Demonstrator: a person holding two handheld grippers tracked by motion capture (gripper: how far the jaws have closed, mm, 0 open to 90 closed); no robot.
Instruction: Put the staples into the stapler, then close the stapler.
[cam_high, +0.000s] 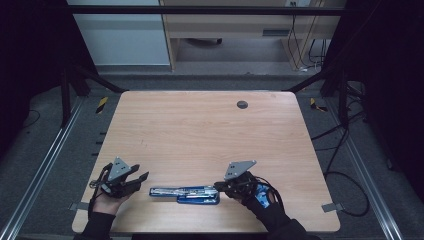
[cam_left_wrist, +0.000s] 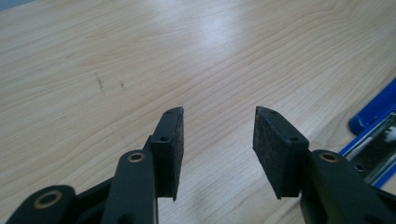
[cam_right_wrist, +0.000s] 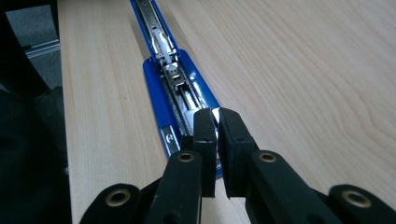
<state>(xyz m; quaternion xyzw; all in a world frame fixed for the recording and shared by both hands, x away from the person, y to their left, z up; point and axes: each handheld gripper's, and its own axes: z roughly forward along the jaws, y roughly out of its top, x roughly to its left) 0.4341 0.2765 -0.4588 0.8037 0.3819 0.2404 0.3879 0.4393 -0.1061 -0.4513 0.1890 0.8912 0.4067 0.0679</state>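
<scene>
This is a lab or test room fitted out for recording. A plain wooden counter (cam_high: 200, 130) stands alone on grey carpet, framed by black metal struts (cam_high: 75, 75) and aluminium rails (cam_high: 40, 165) along the floor. Loose black cables (cam_high: 345, 150) trail across the carpet, yellow-black tape (cam_high: 101, 104) marks the floor, and a light wooden desk (cam_high: 225, 25) stands against the back wall.

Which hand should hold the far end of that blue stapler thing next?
Probably the left. The left tool stands open and empty just beside the free end of the opened blue and silver metal stapler, while the right tool is already closed on the other end, so it is busy.
</scene>
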